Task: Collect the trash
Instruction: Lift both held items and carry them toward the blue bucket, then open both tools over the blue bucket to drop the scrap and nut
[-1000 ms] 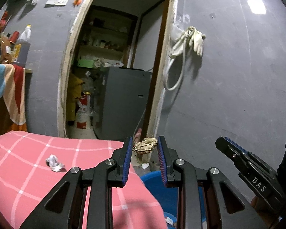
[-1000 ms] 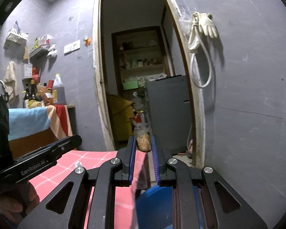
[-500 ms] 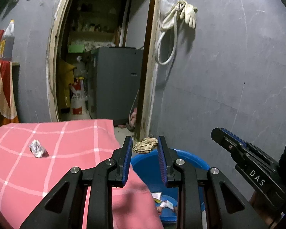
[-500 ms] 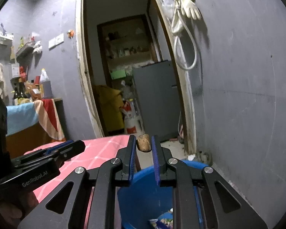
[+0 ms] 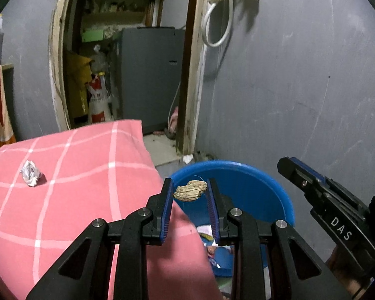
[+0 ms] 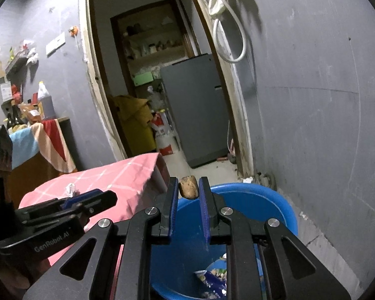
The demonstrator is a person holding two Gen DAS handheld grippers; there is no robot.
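Observation:
My left gripper is shut on a tan, ridged husk-like scrap, held above the near rim of a blue tub. My right gripper is shut on a small brown lump, also over the blue tub. Wrappers lie at the tub's bottom. A crumpled white paper ball rests on the pink checked cloth at the left. In the left wrist view the right gripper shows at the right edge; in the right wrist view the left gripper shows at the lower left.
A grey wall rises just behind the tub. An open doorway leads to a storeroom with a grey fridge. A white hose and glove hang on the wall. A draped counter with bottles stands at the left.
Both grippers have sunk and tipped downward, still holding their scraps. The blue tub has come fully into view beneath them.

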